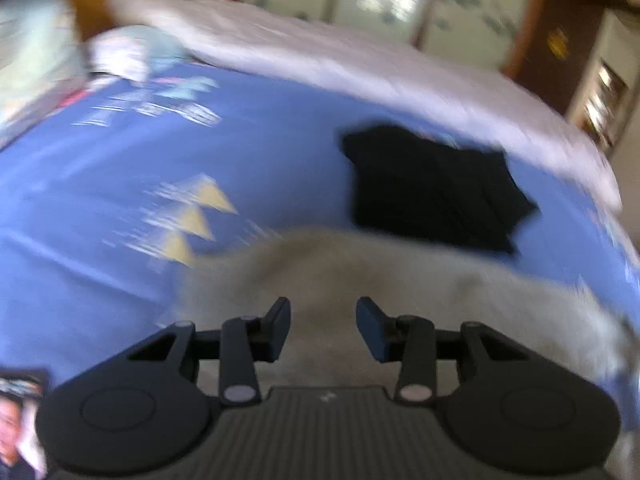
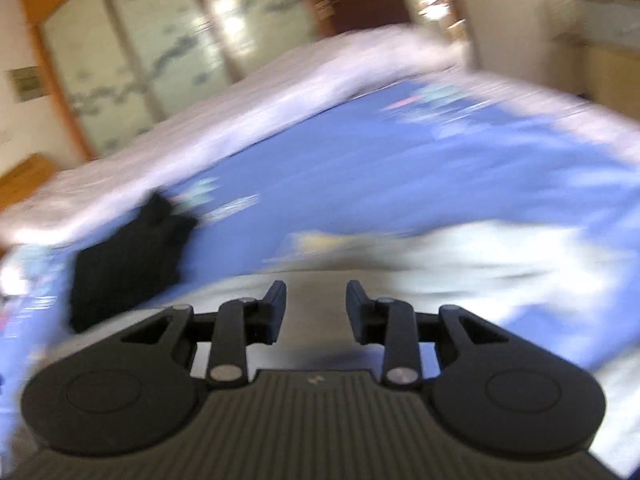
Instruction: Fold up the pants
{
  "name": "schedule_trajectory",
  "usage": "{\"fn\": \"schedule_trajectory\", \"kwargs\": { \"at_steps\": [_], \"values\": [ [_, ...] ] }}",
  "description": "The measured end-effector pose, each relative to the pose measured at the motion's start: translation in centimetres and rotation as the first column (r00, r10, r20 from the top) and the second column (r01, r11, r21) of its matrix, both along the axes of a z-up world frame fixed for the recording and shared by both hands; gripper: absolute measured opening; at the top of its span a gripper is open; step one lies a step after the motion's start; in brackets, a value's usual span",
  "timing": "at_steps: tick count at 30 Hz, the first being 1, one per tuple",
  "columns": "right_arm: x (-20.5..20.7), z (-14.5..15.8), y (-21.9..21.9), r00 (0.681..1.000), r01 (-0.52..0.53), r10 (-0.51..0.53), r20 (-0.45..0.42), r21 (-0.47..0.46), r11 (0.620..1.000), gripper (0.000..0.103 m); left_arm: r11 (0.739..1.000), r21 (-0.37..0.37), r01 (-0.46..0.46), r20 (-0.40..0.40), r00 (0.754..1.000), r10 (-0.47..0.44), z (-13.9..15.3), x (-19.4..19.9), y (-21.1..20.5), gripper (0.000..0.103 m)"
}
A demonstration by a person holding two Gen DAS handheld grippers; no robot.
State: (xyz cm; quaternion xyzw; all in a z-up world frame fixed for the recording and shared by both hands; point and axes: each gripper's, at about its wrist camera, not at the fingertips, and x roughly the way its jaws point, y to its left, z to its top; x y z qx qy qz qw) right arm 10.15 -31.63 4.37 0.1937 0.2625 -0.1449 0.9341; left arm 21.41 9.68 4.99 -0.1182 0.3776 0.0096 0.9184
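Left wrist view: left gripper (image 1: 323, 326) jaws spread, nothing pinched, over grey pants (image 1: 400, 280) on the blue bedsheet (image 1: 120, 184). Folded black garment (image 1: 432, 188) lies just beyond. Right gripper (image 2: 316, 308) jaws also spread, empty, above the pants (image 2: 460, 264); heavy motion blur.

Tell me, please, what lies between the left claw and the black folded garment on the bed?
In the left wrist view, grey fabric, apparently the pants, lies between the open left claw and the black garment, with a little blue bedsheet beyond it.
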Motion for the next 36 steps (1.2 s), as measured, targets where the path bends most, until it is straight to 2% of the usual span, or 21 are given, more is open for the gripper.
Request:
{"fn": "schedule_trajectory", "kwargs": {
  "at_steps": [2, 4, 6, 7, 9, 10, 12, 14, 16, 17, 18, 21, 23, 25, 27, 28, 29, 30, 31, 33, 36],
  "values": [
    [-1.8, -0.6, -2.9, 0.998, 0.042, -0.04, -0.049, 0.042, 0.998, 0.036, 0.998, -0.008, 0.063, -0.023, 0.998, -0.063, -1.4, 0.2, -2.5, 0.038],
    [-3.2, -1.5, -5.1, 0.997, 0.073, -0.066, -0.045, 0.173, 0.982, 0.036, 0.994, -0.005, 0.109, -0.036, 0.993, -0.109, -2.8, 0.0, -4.8, 0.038],
    [-3.6, -2.5, -7.0, 0.993, 0.115, -0.112, -0.027, 0.31, 0.944, 0.036, 0.992, 0.028, 0.124, -0.06, 0.991, -0.123, -4.8, 0.3, -6.1, 0.042],
    [-3.5, -3.4, -8.1, 0.991, 0.128, -0.133, -0.014, 0.394, 0.91, 0.036, 0.991, 0.047, 0.124, -0.059, 0.991, -0.122, -5.8, 0.4, -6.4, 0.044],
    [-3.1, -4.9, -9.8, 0.982, 0.165, -0.188, -0.011, 0.524, 0.836, 0.037, 0.974, 0.165, 0.156, 0.045, 0.985, -0.166, -7.0, -1.3, -7.5, 0.046],
    [-2.7, -5.2, -10.2, 0.975, 0.195, -0.221, -0.023, 0.568, 0.799, 0.041, 0.971, 0.184, 0.154, 0.059, 0.984, -0.167, -7.1, -1.7, -7.7, 0.047],
    [-2.6, -6.3, -11.1, 0.952, 0.256, -0.303, -0.045, 0.66, 0.706, 0.045, 0.969, 0.195, 0.151, 0.051, 0.985, -0.164, -7.0, -1.7, -7.8, 0.049],
    [-3.0, -7.5, -12.1, 0.931, 0.247, -0.363, -0.018, 0.763, 0.597, 0.045, 0.968, 0.2, 0.151, 0.051, 0.985, -0.164, -7.0, -1.7, -7.8, 0.05],
    [-3.1, -8.1, -12.6, 0.92, 0.235, -0.393, -0.007, 0.812, 0.535, 0.039, 0.965, 0.214, 0.152, 0.052, 0.985, -0.166, -7.1, -1.6, -8.1, 0.051],
    [-3.0, -7.9, -12.8, 0.922, 0.233, -0.388, -0.01, 0.813, 0.533, 0.018, 0.964, 0.22, 0.15, 0.053, 0.985, -0.166, -7.1, -1.7, -8.1, 0.051],
    [-2.8, -7.4, -12.8, 0.928, 0.227, -0.372, -0.009, 0.805, 0.548, 0.012, 0.963, 0.224, 0.151, 0.054, 0.985, -0.167, -7.2, -1.6, -8.4, 0.051],
    [-2.4, -4.3, -13.1, 0.94, 0.169, -0.335, 0.069, 0.757, 0.631, 0.012, 0.963, 0.223, 0.15, 0.057, 0.984, -0.167, -7.4, -1.6, -8.5, 0.052],
    [-0.5, -1.5, -13.7, 0.943, 0.149, -0.313, 0.116, 0.695, 0.704, 0.012, 0.963, 0.223, 0.149, 0.058, 0.984, -0.166, -7.4, -1.4, -8.5, 0.053],
    [2.1, 0.5, -14.6, 0.941, 0.157, -0.309, 0.136, 0.633, 0.758, 0.012, 0.963, 0.226, 0.147, 0.061, 0.984, -0.165, -7.5, -1.4, -8.4, 0.053],
    [6.6, 1.5, -15.3, 0.951, 0.153, -0.272, 0.146, 0.543, 0.826, 0.017, 0.963, 0.228, 0.145, 0.062, 0.985, -0.163, -7.6, -1.4, -8.4, 0.054],
    [9.4, 1.4, -15.6, 0.96, 0.167, -0.249, 0.125, 0.459, 0.873, 0.024, 0.963, 0.23, 0.143, 0.061, 0.985, -0.161, -7.5, -1.4, -8.5, 0.055],
    [11.3, 0.7, -15.7, 0.965, 0.211, -0.254, 0.071, 0.367, 0.906, 0.043, 0.962, 0.233, 0.14, 0.061, 0.986, -0.158, -7.5, -1.4, -8.5, 0.056],
    [12.0, 0.2, -15.7, 0.954, 0.287, -0.3, 0.0, 0.295, 0.912, 0.05, 0.962, 0.234, 0.139, 0.06, 0.986, -0.157, -7.5, -1.4, -8.6, 0.057],
    [12.1, -0.4, -15.5, 0.943, 0.327, -0.332, -0.029, 0.27, 0.906, 0.05, 0.962, 0.234, 0.139, 0.06, 0.986, -0.157, -7.5, -1.4, -8.5, 0.057],
    [10.4, -1.4, -15.0, 0.953, 0.262, -0.298, 0.05, 0.353, 0.898, 0.05, 0.963, 0.231, 0.139, 0.06, 0.986, -0.157, -7.6, -1.4, -8.5, 0.058],
    [8.8, -1.6, -12.8, 0.971, 0.179, -0.223, 0.089, 0.349, 0.92, 0.05, 0.963, 0.231, 0.138, 0.061, 0.986, -0.156, -7.6, -1.3, -8.4, 0.058]
  ]
}}
